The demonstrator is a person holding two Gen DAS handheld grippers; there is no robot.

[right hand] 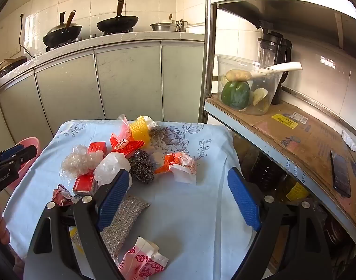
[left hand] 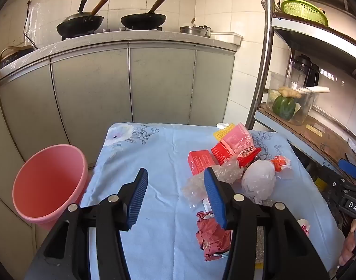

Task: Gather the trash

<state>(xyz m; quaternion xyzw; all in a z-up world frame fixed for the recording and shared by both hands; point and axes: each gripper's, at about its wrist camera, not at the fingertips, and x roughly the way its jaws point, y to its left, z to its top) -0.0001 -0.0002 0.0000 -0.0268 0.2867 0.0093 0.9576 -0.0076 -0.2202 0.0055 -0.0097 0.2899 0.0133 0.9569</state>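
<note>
Trash heap [right hand: 131,163] lies beyond both grippers (jaws apart); none held.

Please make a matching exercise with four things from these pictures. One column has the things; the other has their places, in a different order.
Things:
1. pink bin
2. green pepper
3. steel wool ball
4. green basket

Places:
A. on the top shelf
B. among the trash on the blue cloth
C. inside a clear container
D. on the floor beside the table

Pairs: 1-D, 2-C, 3-B, 4-A
</note>
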